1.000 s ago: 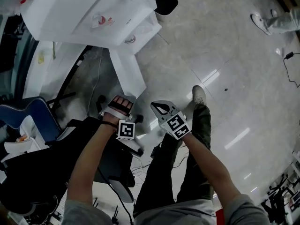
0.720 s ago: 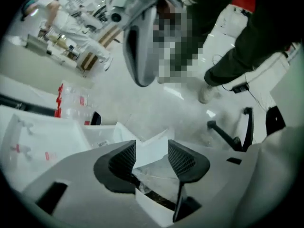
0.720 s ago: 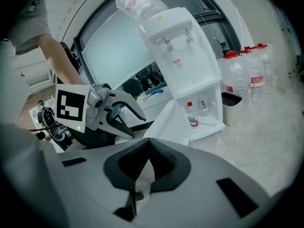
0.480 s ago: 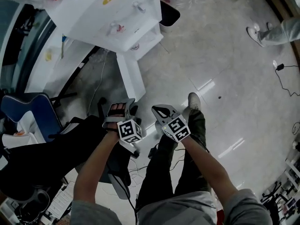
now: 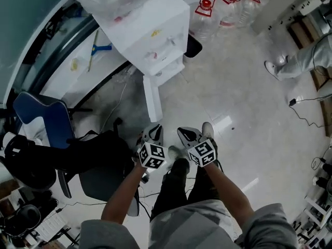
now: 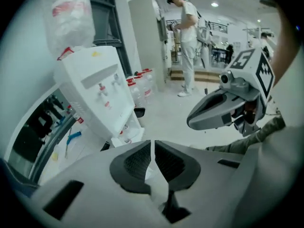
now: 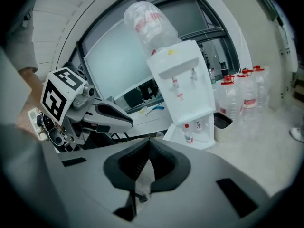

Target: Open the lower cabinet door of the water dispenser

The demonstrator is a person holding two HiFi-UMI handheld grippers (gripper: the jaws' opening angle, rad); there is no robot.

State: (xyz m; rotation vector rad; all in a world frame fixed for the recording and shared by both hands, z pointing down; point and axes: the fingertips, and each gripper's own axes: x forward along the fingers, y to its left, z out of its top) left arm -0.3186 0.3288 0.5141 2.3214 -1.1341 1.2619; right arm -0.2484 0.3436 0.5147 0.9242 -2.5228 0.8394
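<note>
A blue chair (image 5: 39, 115) stands at the left edge of the floor (image 5: 244, 87). Ahead of you, at the floor's far edge against the window wall, stands the white water dispenser (image 5: 155, 40) with its bottle on top. Its lower cabinet door (image 5: 152, 100) is swung out from the base. It shows as a narrow white panel seen edge-on, its long axis running from the dispenser toward you. A small red-capped bottle (image 7: 188, 134) shows inside the cabinet, so the opening looks done.

Your left gripper (image 5: 154, 132) is the nearer one, clear of the door, whose free edge lies ahead of and below it. Its jaws have just been closing and are now narrow, the pads all but meeting, with nothing between them. Your right gripper (image 5: 188, 135), just beside it, is fully closed and empty. Spare water bottles (image 5: 228, 7) stand at the floor's far right.
</note>
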